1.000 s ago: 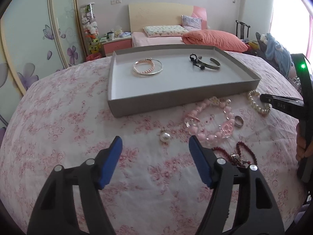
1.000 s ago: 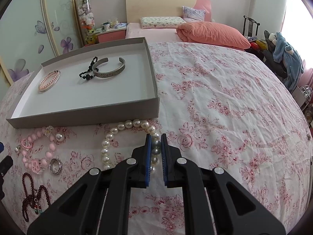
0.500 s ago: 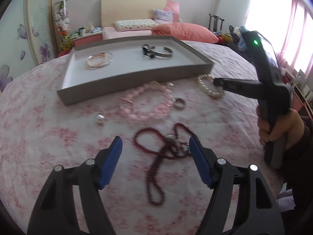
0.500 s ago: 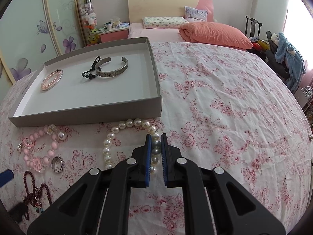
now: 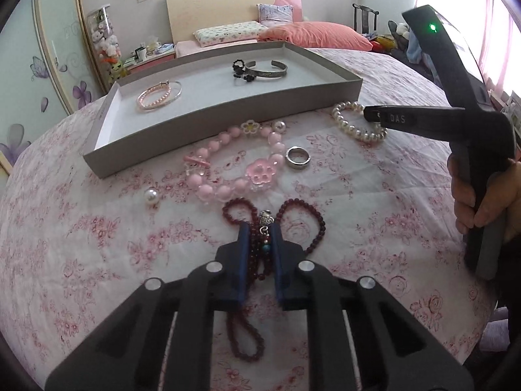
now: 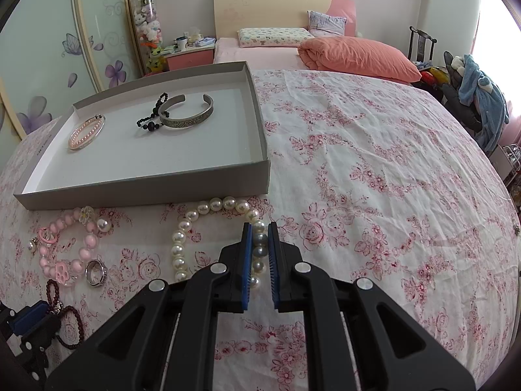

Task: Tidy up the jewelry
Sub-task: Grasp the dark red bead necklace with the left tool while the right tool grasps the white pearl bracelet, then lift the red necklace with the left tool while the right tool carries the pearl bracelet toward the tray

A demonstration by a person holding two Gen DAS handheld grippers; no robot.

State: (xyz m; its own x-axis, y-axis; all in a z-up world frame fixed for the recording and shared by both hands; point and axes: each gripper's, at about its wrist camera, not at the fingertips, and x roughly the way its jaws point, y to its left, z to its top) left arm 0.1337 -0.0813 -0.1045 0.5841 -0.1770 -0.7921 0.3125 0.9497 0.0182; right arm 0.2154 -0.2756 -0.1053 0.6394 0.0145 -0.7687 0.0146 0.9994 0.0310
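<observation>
"DAS" is showing in pale letters on the side of the right gripper (image 5: 374, 115), readable only from the left wrist view; faint writing on the tray's (image 6: 146, 189) left wall is too small to make out. The left gripper (image 5: 259, 228) is closing, its blue pads pressing against the bunched dark red bead necklace (image 5: 306, 211) with its silver charm, which is lying on the cloth near the pink bead bracelet (image 5: 228, 163). The right gripper (image 6: 259, 231) is sitting nearly closed, clamping the white pearl bracelet (image 6: 182, 228) just in front of the tray. Only the left view is showing the person's hand (image 5: 475, 195) gripping the right tool, its green light glowing; only the right view is showing the wide bare stretch of floral tablecloth (image 6: 374, 179). A silver ring (image 5: 298, 158) and loose pearl (image 5: 151, 195) are lying nearby. Behind, a bed (image 6: 325, 52) with a coral quilt is standing.
</observation>
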